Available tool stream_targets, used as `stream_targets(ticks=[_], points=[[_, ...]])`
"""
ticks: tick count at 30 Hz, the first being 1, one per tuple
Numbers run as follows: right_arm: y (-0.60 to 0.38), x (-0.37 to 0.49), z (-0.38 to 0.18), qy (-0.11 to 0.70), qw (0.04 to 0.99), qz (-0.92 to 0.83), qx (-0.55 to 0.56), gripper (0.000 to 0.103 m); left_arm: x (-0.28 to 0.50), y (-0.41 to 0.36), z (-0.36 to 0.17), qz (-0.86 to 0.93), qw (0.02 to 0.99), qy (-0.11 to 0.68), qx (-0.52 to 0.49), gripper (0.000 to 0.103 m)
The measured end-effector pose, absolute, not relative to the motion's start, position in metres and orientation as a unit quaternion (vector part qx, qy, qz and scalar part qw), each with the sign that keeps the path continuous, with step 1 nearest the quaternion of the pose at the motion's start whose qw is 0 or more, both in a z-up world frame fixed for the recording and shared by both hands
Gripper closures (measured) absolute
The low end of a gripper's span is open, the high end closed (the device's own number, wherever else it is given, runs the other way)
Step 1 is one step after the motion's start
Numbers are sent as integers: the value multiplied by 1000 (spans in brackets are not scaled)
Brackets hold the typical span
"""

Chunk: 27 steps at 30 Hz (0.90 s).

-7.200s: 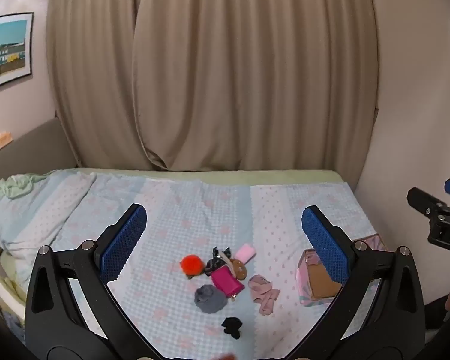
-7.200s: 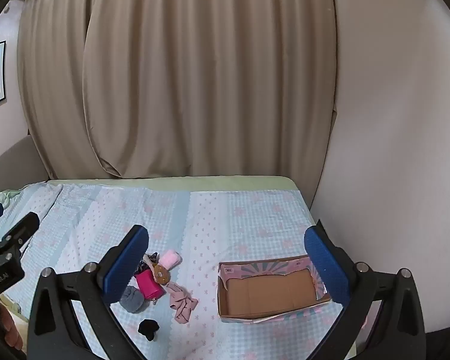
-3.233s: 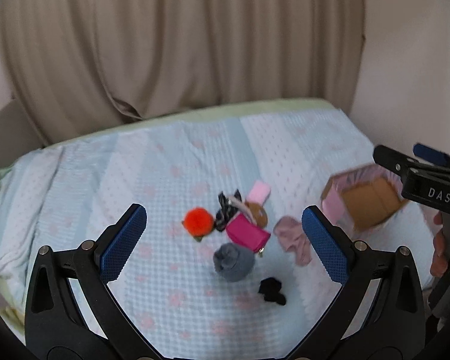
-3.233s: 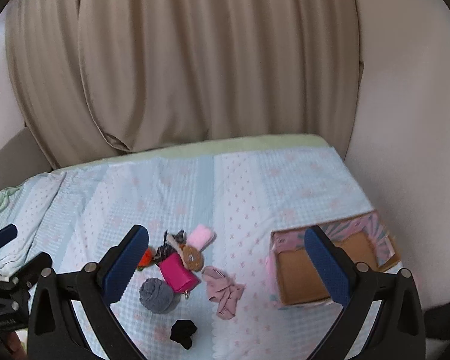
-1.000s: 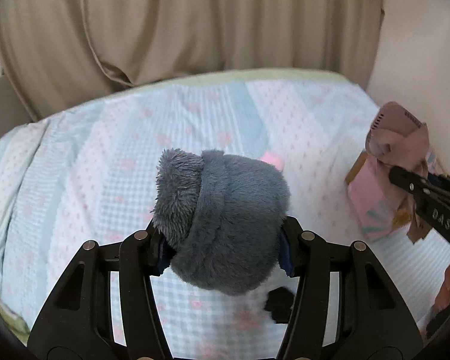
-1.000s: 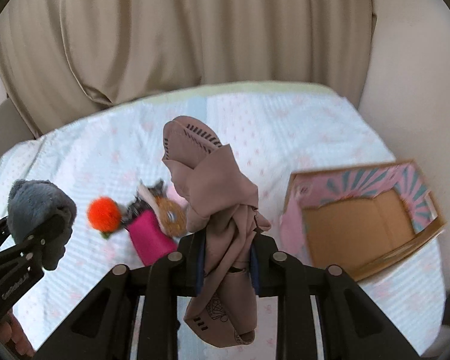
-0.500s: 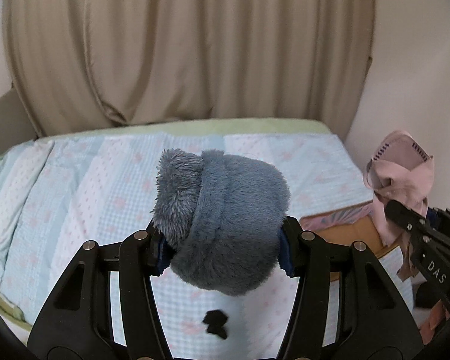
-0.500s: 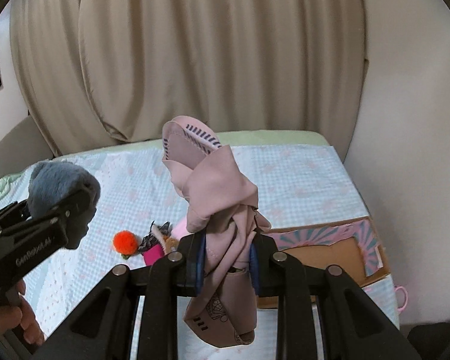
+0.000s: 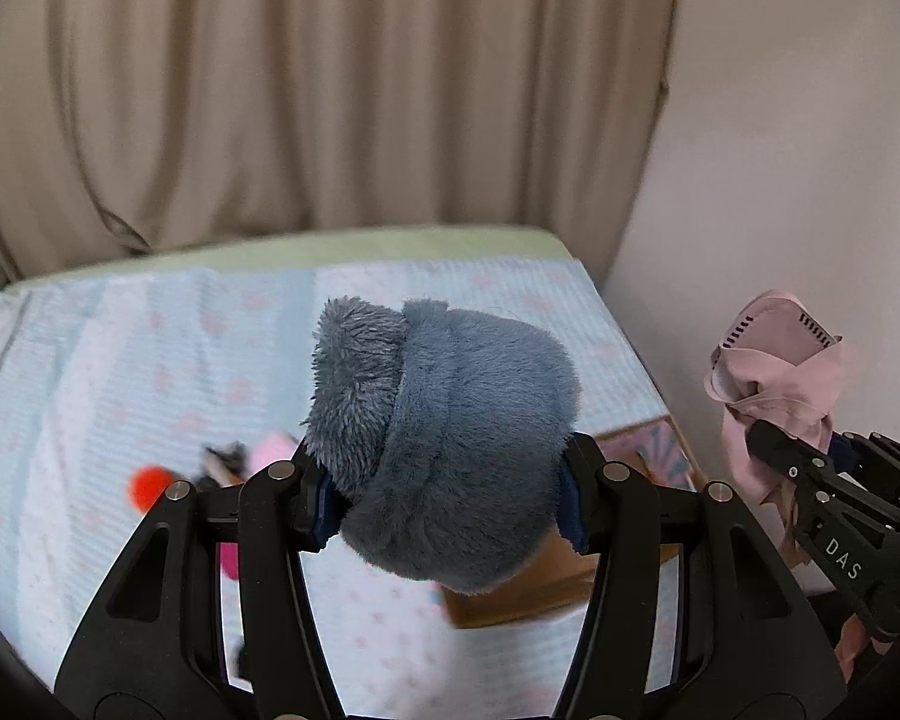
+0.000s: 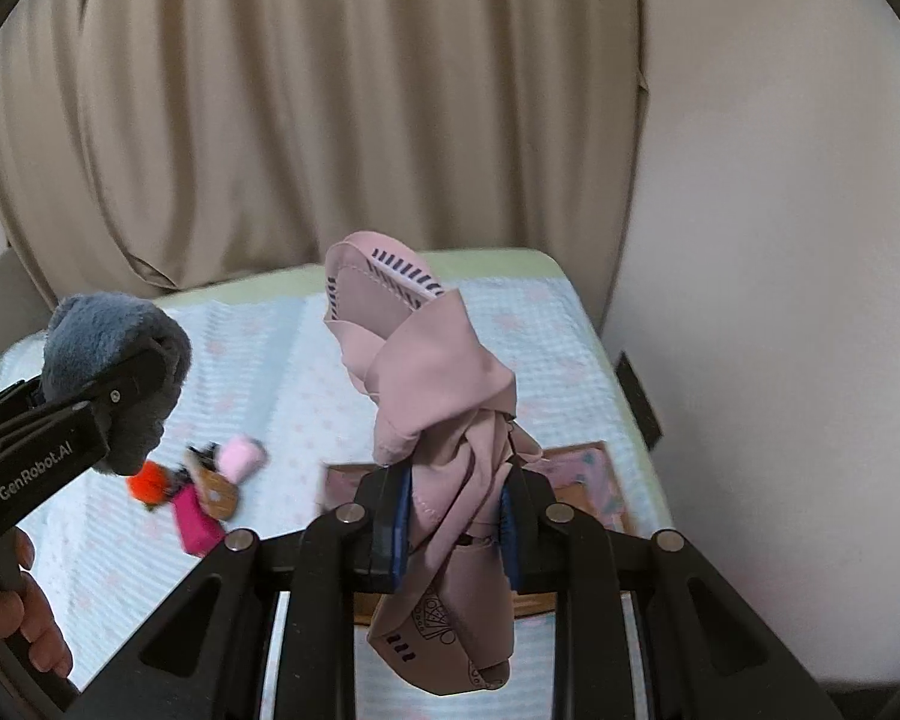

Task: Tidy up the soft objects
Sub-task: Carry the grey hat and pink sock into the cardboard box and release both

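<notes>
Left gripper (image 9: 447,501) clamps grey plush (image 9: 444,438) | right gripper (image 10: 453,519) pinches pink cloth (image 10: 444,420) tight | box (image 10: 594,468) lies below-ahead, probably nearer right, partly hidden.

Left gripper (image 9: 447,501) jaws clamp grey plush (image 9: 444,450); box (image 9: 570,570) beneath

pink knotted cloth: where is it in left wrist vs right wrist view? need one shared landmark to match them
Left wrist: pink knotted cloth at the right edge, clamped in the right gripper.
Right wrist: pink knotted cloth centre frame, standing up between that gripper's pads.
Shared landmark: the cardboard box on the bed, lower centre-right in both.
</notes>
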State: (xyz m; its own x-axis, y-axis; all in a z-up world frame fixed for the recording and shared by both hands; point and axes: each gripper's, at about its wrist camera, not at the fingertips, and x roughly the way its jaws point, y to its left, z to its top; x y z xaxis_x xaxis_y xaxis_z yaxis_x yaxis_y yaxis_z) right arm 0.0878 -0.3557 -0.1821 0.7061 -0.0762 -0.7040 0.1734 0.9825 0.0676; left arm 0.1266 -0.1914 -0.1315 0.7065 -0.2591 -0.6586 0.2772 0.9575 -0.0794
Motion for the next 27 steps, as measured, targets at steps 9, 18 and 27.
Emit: stream_targets(ticks=[9,18,27], points=[[-430,122,-251,466,881,-53,68,81,161,-279,-216,-158,871,465,17,52],[-458,170,-334,565,823,-18,58,81,188,-318,-313,-130,816,562,36,52],[-464,198,-410,641,763,26,73,81,194,-346,-381,-133,757,635,81,51]])
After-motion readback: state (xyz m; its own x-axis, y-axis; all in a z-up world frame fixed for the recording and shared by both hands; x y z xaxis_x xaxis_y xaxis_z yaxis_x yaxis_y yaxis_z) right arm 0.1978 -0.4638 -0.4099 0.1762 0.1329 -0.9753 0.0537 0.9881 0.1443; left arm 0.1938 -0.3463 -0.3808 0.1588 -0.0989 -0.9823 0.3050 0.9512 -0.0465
